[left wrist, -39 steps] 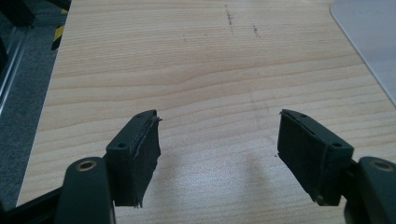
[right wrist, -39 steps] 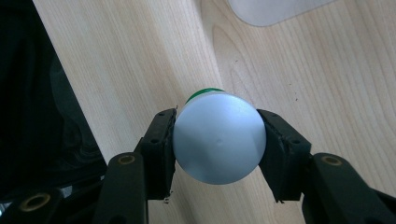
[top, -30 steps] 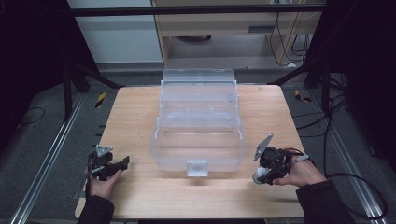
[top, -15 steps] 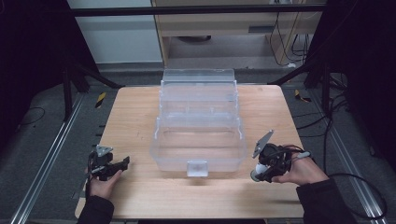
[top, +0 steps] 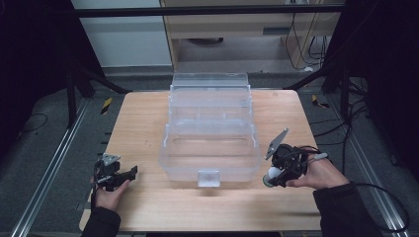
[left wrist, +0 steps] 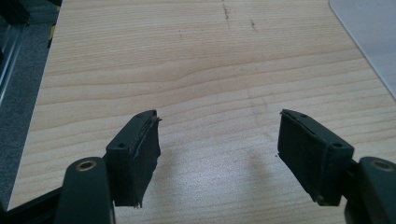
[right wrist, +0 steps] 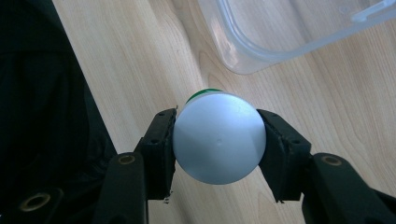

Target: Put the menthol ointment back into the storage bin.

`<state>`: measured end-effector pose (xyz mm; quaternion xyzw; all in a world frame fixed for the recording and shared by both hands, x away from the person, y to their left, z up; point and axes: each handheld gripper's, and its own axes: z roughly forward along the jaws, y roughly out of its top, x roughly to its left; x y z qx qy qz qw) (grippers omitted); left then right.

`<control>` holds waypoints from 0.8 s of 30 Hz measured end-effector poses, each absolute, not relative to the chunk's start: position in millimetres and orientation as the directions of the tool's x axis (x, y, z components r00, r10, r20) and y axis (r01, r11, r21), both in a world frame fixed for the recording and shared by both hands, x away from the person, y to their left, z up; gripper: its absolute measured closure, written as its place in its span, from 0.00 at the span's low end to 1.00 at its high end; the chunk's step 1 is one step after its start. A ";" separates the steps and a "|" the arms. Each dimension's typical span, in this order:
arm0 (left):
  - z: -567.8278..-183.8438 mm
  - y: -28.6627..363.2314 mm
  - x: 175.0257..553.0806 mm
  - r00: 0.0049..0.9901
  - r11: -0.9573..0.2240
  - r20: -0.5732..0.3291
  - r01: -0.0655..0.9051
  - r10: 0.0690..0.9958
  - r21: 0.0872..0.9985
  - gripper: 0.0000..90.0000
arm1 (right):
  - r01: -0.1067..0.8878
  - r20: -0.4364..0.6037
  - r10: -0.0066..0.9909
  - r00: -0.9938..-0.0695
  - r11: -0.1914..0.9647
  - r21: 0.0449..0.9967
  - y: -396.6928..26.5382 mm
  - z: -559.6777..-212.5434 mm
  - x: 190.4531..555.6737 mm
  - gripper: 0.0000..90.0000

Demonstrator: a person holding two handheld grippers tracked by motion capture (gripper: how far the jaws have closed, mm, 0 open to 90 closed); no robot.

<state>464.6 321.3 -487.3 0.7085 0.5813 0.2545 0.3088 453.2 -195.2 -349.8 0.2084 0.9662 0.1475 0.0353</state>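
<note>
The right gripper (right wrist: 218, 140) clamps a white round-ended container with a green band (right wrist: 218, 142), low beside the clear tiered plastic box (top: 210, 143). The left gripper (left wrist: 219, 149) gapes empty over the wooden table (left wrist: 187, 56). Likely next: lift it into the box.

Pretty dim room overall, dark edges, but the bench (top: 148, 118) was lit evenly from above; soft shadows, close-ups slightly blurry.

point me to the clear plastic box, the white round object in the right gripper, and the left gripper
clear plastic box (top: 210, 148): high view, front compartment wall.
white round object with green edge (right wrist: 218, 137): right gripper view, middle of its white face.
left gripper (left wrist: 218, 156): left gripper view, midway between its open jaws.
</note>
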 end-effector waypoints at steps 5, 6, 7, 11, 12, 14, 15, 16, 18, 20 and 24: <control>-487.6 320.7 464.8 0.197 -0.137 0.003 0.669 0.980 0.730 0.32 | 0.389 -0.002 0.408 -0.913 0.872 0.296 -192.9 -343.4 457.6 0.56; -487.6 320.6 464.8 0.197 -0.136 0.002 0.670 0.980 0.730 0.32 | 0.395 0.001 0.413 -0.911 0.871 0.292 -192.0 -341.2 458.3 0.56; -487.7 320.5 464.8 0.198 -0.137 0.002 0.670 0.980 0.730 0.32 | 0.391 -0.001 0.409 -0.912 0.873 0.292 -191.5 -340.0 459.2 0.56; -487.8 320.6 464.9 0.200 -0.138 0.002 0.670 0.980 0.729 0.32 | 0.389 0.000 0.406 -0.914 0.875 0.288 -189.0 -335.3 461.4 0.56; -487.8 320.6 464.9 0.199 -0.138 0.002 0.670 0.980 0.729 0.32 | 0.388 0.002 0.405 -0.914 0.875 0.289 -188.3 -333.5 462.2 0.56; -487.8 320.6 464.9 0.200 -0.139 0.002 0.671 0.980 0.729 0.32 | 0.386 -0.001 0.403 -0.915 0.876 0.289 -187.3 -330.9 463.5 0.56; -487.9 320.5 465.0 0.200 -0.140 0.003 0.671 0.980 0.728 0.32 | 0.379 -0.002 0.397 -0.918 0.878 0.292 -187.0 -330.3 464.4 0.56; -487.9 320.5 465.0 0.201 -0.140 0.004 0.672 0.980 0.727 0.32 | 0.383 0.000 0.400 -0.917 0.878 0.288 -186.1 -328.7 465.0 0.56; -487.9 320.5 464.9 0.201 -0.140 0.004 0.671 0.980 0.728 0.32 | 0.380 -0.002 0.397 -0.918 0.880 0.286 -185.2 -326.0 467.2 0.56; -487.9 320.5 465.0 0.201 -0.140 0.004 0.672 0.980 0.728 0.32 | 0.380 -0.011 0.400 -0.916 0.879 0.287 -184.4 -323.0 469.0 0.56; -487.9 320.5 465.0 0.202 -0.141 0.004 0.672 0.979 0.727 0.32 | 0.379 -0.011 0.400 -0.917 0.878 0.292 -182.4 -315.6 473.3 0.56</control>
